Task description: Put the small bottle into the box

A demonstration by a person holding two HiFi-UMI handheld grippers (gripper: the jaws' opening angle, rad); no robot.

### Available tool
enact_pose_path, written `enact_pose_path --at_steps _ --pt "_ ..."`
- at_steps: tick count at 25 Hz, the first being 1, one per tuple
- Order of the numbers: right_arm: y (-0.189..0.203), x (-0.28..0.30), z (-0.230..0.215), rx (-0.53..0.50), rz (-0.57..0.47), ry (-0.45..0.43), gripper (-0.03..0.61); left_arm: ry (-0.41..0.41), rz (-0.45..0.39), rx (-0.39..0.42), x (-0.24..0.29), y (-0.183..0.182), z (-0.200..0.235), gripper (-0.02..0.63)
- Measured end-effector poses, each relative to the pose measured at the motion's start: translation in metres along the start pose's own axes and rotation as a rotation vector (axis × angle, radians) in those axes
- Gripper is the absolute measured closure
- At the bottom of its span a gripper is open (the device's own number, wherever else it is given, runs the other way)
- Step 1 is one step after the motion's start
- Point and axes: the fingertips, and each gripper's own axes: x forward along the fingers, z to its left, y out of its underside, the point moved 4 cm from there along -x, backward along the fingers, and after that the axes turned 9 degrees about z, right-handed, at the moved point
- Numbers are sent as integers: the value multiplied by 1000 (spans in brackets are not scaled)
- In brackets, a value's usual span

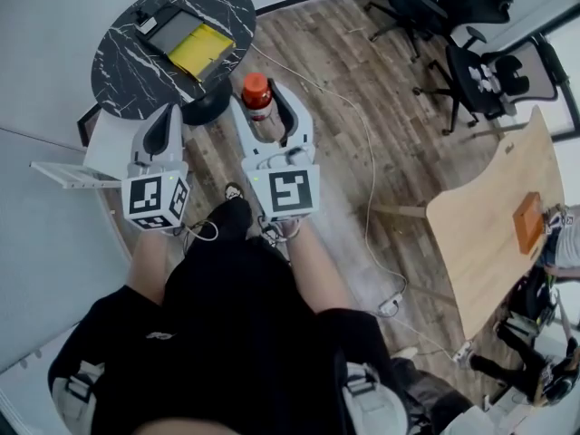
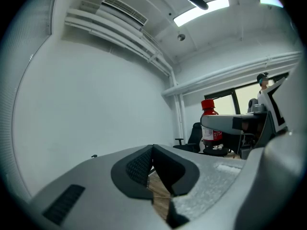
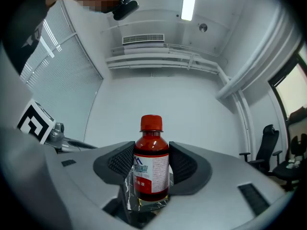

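Observation:
The small bottle [image 1: 256,93] holds red liquid and has a red cap and a white label. My right gripper [image 1: 263,107] is shut on it, with both dark pads pressed against its sides [image 3: 151,164]. The bottle stands upright in the air, near the round black marble table [image 1: 127,71]. An open dark box [image 1: 174,27] with a yellow item inside lies on that table, beyond and left of the bottle. My left gripper [image 1: 168,120] hangs to the left with its jaws together [image 2: 153,150] and nothing between them. In its view the bottle [image 2: 209,123] shows at the right.
Black office chairs [image 1: 471,62] stand at the far right on the wooden floor. A light wooden table [image 1: 494,216] with an orange block is at the right. A white cable [image 1: 367,198] runs across the floor. A white shelf [image 1: 72,175] is at the left.

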Motion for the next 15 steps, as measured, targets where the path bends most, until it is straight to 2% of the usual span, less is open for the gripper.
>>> enact_pose_path --at_steps 6,11,15 --pt "8 23 -35 -65 33 27 368 57 7 -9 65 2 -1 614" --pt "13 52 -71 -51 60 75 368 146 27 0 126 -1 -7 614" --pt "10 84 -90 -57 75 94 368 185 48 1 171 -8 5 614"
